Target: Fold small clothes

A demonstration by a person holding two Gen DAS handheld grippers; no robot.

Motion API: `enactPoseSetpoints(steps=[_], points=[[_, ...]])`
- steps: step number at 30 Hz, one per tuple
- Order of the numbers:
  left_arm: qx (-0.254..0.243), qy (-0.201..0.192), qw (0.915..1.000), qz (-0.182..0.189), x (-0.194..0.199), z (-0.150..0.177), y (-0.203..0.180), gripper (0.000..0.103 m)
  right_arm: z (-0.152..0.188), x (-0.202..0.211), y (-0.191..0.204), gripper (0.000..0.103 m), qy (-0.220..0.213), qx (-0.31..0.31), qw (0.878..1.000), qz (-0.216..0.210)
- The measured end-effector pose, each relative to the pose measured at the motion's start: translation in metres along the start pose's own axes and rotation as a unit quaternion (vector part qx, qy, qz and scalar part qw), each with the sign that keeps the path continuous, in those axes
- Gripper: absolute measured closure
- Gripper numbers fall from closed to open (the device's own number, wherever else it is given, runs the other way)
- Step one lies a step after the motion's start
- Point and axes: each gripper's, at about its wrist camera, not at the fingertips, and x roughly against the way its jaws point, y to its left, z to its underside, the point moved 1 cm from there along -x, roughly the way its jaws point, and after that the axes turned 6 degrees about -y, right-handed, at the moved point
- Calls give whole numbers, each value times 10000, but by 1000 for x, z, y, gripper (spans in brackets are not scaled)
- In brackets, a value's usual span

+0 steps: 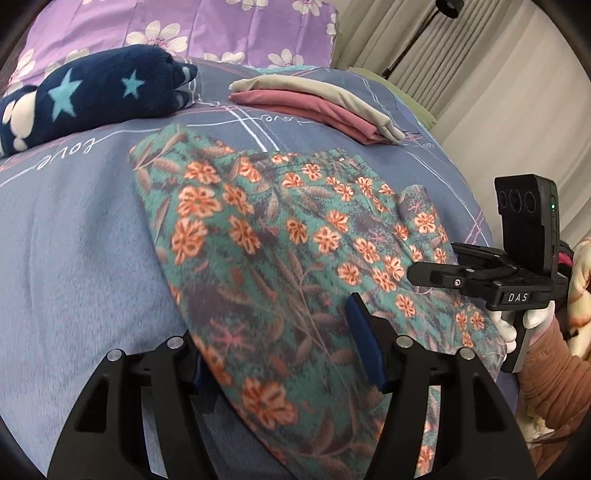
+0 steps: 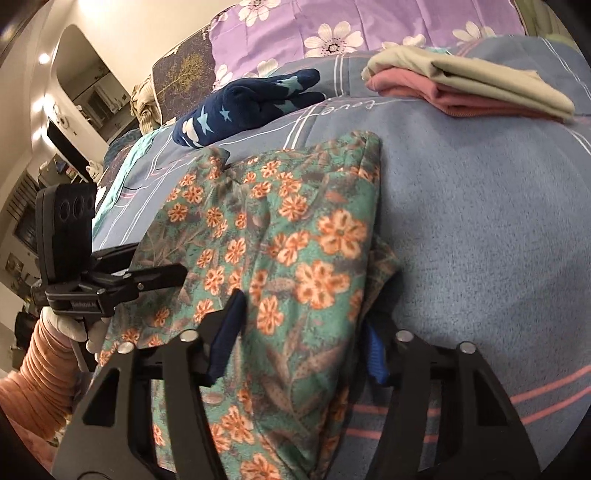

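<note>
A floral garment (image 1: 295,258), teal with orange flowers, lies spread on a blue-grey bedspread (image 1: 81,240) and fills the middle of both frames. In the left wrist view the left tool (image 1: 280,354) sits at the bottom centre, its jaws apart with the near edge of the garment running between them; its right blue pad (image 1: 364,343) rests on the cloth, the left one is mostly hidden under the edge. Whether they pinch the fabric cannot be told. The right tool (image 1: 436,277) shows at the right edge of that frame, held by a white-gloved hand (image 1: 513,325).

In the right wrist view the right tool (image 2: 299,343) straddles the garment's near fold, one dark pad (image 2: 229,332) on top of the cloth, the other (image 2: 376,354) beside its right edge; the grip is likewise unclear. The left tool (image 2: 162,277) is at the left edge, above a gloved hand (image 2: 74,328).

In the upper part of both frames lie a navy star-print piece (image 1: 96,96) and a folded stack, beige over pink (image 1: 321,103). A purple flowered pillow (image 1: 229,29) runs along the top.
</note>
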Motion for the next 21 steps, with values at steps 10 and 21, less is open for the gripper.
enactPoseSetpoints(steps=[10, 21], points=[[-1022, -374, 9894, -962, 11, -7, -42, 85, 0, 20, 21, 82, -402, 356, 9983, 237], [-2203, -1349, 9629, -783, 61, -72, -173, 86, -13, 156, 23, 83, -1906, 656, 9739, 1044]])
